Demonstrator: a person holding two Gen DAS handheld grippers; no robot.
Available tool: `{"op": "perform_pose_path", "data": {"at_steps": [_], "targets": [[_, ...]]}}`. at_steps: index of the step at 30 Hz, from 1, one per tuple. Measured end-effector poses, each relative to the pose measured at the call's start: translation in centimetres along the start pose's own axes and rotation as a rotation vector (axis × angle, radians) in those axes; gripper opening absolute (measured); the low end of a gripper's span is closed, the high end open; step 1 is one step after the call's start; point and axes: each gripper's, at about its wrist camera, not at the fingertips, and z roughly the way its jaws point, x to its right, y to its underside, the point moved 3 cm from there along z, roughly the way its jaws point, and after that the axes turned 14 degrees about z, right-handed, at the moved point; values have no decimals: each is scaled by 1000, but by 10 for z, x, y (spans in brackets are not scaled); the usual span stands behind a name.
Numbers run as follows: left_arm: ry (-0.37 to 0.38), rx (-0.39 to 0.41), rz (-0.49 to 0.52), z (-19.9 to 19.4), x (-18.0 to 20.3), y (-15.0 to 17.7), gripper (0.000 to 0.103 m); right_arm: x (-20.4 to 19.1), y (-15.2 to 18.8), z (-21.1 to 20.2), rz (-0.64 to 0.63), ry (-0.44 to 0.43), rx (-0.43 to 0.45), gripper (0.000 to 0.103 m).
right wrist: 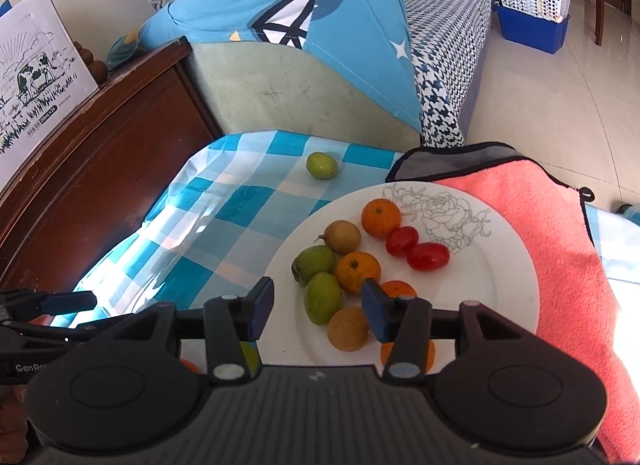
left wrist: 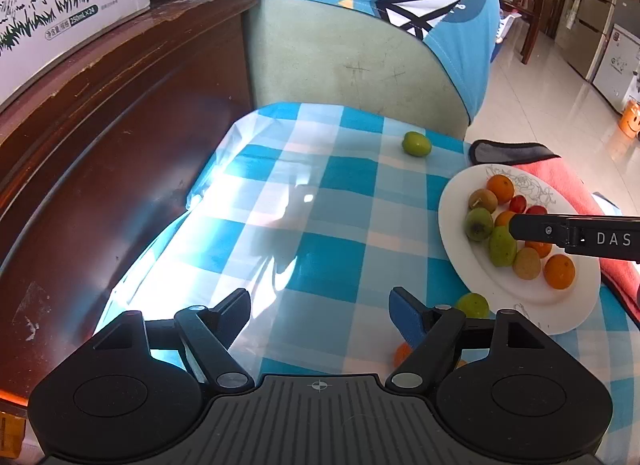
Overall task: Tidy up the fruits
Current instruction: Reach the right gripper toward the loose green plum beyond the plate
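A white plate with a rose drawing sits on the blue checked tablecloth and holds several fruits: oranges, green and brown fruits, and two red tomatoes. One green fruit lies alone at the cloth's far edge; it also shows in the left wrist view. My right gripper is open and empty, just above the plate's fruits. My left gripper is open and empty over the cloth, left of the plate. A green fruit and an orange lie by its right finger.
A pink towel lies under the plate's right side. A dark wooden cabinet with a milk carton box stands on the left. A sofa with a blue cover stands behind the table. Tiled floor lies to the right.
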Motion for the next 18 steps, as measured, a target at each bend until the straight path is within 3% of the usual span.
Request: {"op": "perform_pose_path", "data": {"at_steps": [4, 18], "targets": [[-31, -7, -23, 1, -6, -2, 83, -7, -15, 14, -14, -12, 9, 49], [-88, -116, -130, 25, -25, 5, 83, -33, -56, 90, -89, 13, -20, 49]]}}
